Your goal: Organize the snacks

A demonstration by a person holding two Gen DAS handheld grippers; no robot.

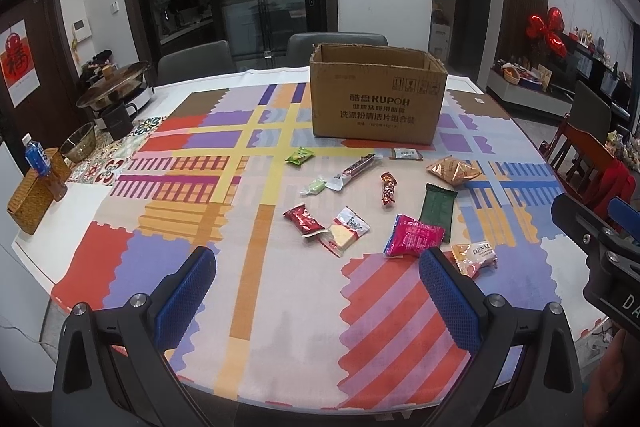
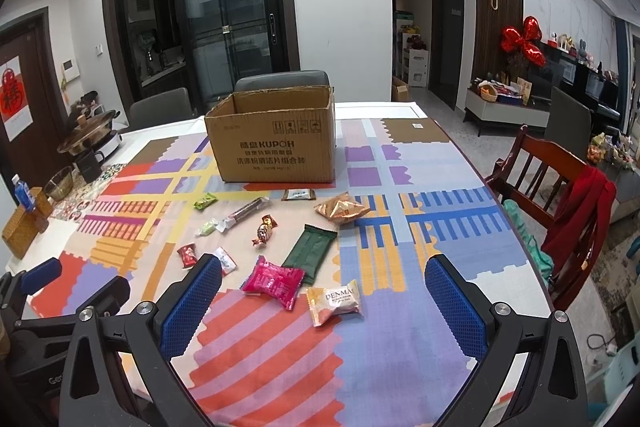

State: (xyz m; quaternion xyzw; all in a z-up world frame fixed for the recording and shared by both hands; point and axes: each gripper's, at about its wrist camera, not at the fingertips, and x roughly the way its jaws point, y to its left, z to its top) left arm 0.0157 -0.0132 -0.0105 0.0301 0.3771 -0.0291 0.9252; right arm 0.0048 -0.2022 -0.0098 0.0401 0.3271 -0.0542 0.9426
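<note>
Wrapped snacks (image 2: 272, 281) lie scattered before open carton (image 2: 276, 143).

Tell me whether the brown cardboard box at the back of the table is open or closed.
Open. The brown cardboard box stands upright with no flaps over its top, so its inner walls show; its contents cannot be seen.

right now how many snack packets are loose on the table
10, all in front of the cardboard box: far row has green candy, long stick, small sachet, gold bag; middle has pale green candy, twisted candy, dark green packet; nearest has red candy, white wafer pack, pink packet, DENMA packet. That lists 11, so 11.

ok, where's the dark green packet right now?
Both views show the dark green packet flat on the tablecloth in front of the cardboard box, between the pink packet and the gold pouch.
</note>
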